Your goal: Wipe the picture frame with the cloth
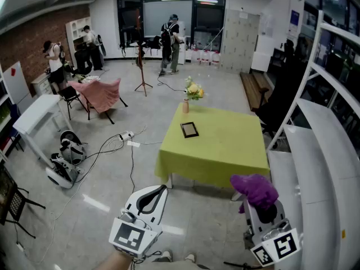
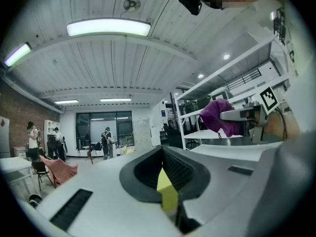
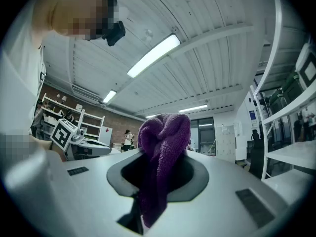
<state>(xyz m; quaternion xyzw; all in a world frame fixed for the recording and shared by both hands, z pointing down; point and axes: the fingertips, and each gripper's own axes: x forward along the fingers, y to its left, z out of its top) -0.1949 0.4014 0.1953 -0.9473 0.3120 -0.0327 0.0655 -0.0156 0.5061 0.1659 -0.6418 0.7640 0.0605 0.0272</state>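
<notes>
Nearest, at the bottom of the head view, both grippers are held low over the grey floor and point forward, well short of the table.

The white left gripper (image 1: 153, 194) sits at lower left, tilted slightly right, with its marker cube (image 1: 132, 236) toward the person and a wrist (image 1: 120, 261) just showing behind it. In the left gripper view, the left gripper (image 2: 165, 174) has its jaws drawn together with nothing clamped.

The white right gripper (image 1: 264, 214) is at lower right, close beside the white metal shelving unit (image 1: 332, 151), marker cube (image 1: 278, 246) facing up. Its jaws are closed on the purple terry cloth (image 1: 254, 189), which bunches up above the tips. In the right gripper view the purple terry cloth (image 3: 163, 152) stands up out of the jaw opening and hangs down the middle.

Further out is the square table with a yellow-green tablecloth (image 1: 225, 151). The small black-framed picture frame (image 1: 189, 129) lies flat on its left half, apart from both grippers. At the far left corner stands a slim vase with yellow flowers (image 1: 192, 92).

Left of the table, black cables (image 1: 115, 142) trail on the floor and a chair draped in pink fabric (image 1: 100, 94) stands beyond. Several people (image 1: 170, 44) stand at the back, near dark windows.
</notes>
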